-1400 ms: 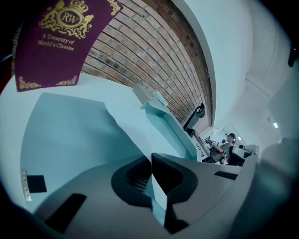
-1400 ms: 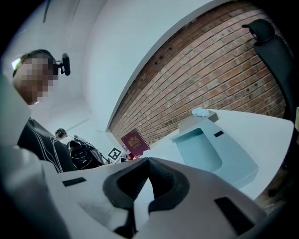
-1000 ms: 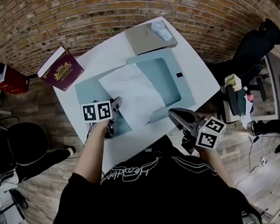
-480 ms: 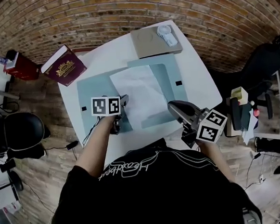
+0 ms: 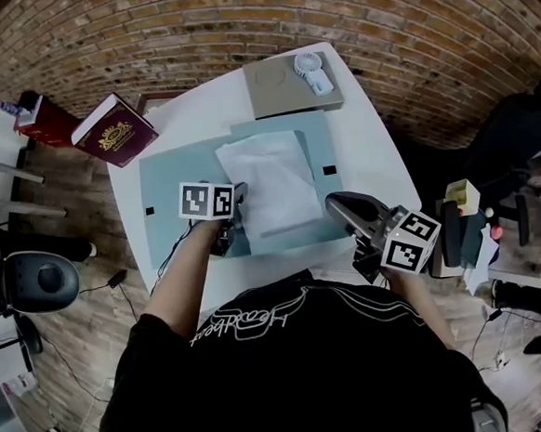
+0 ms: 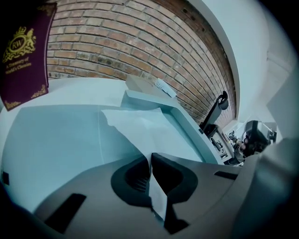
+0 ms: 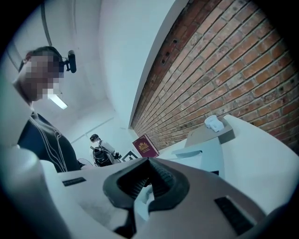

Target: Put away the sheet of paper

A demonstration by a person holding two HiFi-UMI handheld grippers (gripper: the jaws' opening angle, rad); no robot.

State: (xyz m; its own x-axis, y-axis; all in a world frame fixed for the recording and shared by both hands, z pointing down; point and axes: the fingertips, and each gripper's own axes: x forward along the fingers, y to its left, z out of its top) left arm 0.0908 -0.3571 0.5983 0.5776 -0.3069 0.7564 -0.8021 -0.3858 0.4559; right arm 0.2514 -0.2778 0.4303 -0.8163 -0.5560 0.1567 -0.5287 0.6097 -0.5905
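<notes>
A white sheet of paper (image 5: 272, 178) lies on an open light-blue folder (image 5: 169, 176) on the white table (image 5: 368, 147). My left gripper (image 5: 235, 202) is at the sheet's near left corner and shut on it. In the left gripper view the paper (image 6: 140, 123) runs down between the closed jaws of that gripper (image 6: 150, 158). My right gripper (image 5: 333, 203) sits at the folder's near right edge. Its jaws (image 7: 148, 163) meet at the tips, with a pale blue strip between them that looks like the folder's edge.
A maroon book (image 5: 114, 129) overhangs the table's far left corner. A grey pad (image 5: 274, 84) with a small white fan (image 5: 312, 72) lies at the far edge. A black office chair (image 5: 42, 280) stands on the left, and a brick wall runs behind the table.
The head view has shifted. The folder's right half and the paper now lie squarer to the table than a second ago. Both grippers stay at the same spots on paper and folder.
</notes>
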